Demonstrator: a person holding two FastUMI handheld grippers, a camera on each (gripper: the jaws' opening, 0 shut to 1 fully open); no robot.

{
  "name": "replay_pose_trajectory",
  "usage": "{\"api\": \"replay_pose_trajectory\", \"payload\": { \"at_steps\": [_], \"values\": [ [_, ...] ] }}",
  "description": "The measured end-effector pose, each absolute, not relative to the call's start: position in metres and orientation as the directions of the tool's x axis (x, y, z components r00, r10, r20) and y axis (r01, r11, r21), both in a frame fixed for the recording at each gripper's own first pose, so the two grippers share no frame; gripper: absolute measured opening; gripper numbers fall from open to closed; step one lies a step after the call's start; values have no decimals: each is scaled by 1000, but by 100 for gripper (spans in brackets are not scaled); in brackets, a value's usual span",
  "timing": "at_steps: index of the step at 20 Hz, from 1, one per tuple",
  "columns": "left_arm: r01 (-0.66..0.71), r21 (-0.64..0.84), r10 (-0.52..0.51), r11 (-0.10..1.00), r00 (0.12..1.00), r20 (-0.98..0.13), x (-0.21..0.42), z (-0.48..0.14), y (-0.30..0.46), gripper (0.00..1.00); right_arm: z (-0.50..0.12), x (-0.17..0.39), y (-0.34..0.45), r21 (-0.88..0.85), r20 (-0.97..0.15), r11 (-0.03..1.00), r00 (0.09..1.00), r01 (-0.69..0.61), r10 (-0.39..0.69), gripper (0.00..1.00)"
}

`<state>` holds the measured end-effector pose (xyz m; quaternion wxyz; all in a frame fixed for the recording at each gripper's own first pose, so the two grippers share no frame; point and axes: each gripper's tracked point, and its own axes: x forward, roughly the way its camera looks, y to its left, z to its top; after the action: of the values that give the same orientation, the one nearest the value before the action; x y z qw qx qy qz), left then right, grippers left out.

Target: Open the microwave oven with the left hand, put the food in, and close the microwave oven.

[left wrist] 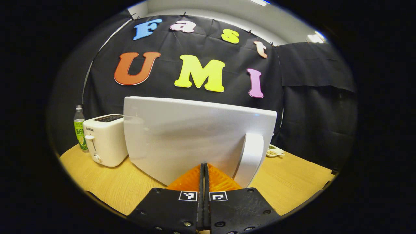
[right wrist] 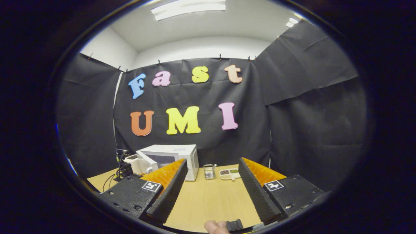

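- Through the left gripper view we see the left gripper (left wrist: 204, 169) with its two fingers pressed together and nothing between them, pointing straight at the microwave oven (left wrist: 195, 139), which stands close ahead at 12 o'clock on the wooden table (left wrist: 97, 182).
- The relation that matters: the oven's handle (left wrist: 249, 159) is a tall vertical bar just to the 2 o'clock side of the fingertips, near them but not touching. Its long axis runs up and down, so we judge the fingers must first part and then close across it from the sides.
- From here the door looks shut, so opening it appears not yet done.
- The right gripper (right wrist: 209, 182) has its fingers spread wide and empty. In the right gripper view the oven (right wrist: 169, 159) sits well off at about 11 o'clock, far across the table, so the left hand is plainly the nearer one, as the task wants.
- The food, as we take it, is the small divided dish (right wrist: 229, 174) at about 12 o'clock from the right gripper, just beside a small glass jar (right wrist: 209, 171) and to the right of the oven.
- A white toaster (left wrist: 105, 139) and a green-labelled bottle (left wrist: 79, 128) stand at 10 o'clock of the left gripper, clear of the handle side.
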<state>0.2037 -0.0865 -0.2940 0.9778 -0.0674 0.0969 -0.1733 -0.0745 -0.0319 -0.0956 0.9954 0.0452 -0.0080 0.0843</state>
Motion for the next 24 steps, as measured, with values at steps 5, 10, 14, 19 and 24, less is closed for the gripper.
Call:
{"api": "replay_pose_trajectory", "payload": {
  "at_steps": [5, 10, 14, 19, 24],
  "values": [
    [302, -195, -339, 933, 919, -202, 248, -294, -118, 0, -115, -60, -35, 126, -19, 973, 980, -196, 200, 91],
    [285, -259, -343, 923, 914, -216, 286, -285, -150, 0, -133, -45, -40, 134, -53, 973, 979, -187, 195, 90],
    [258, -262, -326, 930, 909, -262, 313, -293, -164, 0, -140, -33, -44, 165, -74, 969, 977, -184, 198, 100],
    [224, -284, -322, 932, 872, -369, 324, -322, -174, 1, -143, -27, -35, 200, -71, 956, 970, -213, 231, 100],
    [198, -280, -297, 939, 877, -378, 323, -327, -165, 1, -146, -30, -36, 186, -95, 962, 971, -199, 219, 91]
  ]
}}
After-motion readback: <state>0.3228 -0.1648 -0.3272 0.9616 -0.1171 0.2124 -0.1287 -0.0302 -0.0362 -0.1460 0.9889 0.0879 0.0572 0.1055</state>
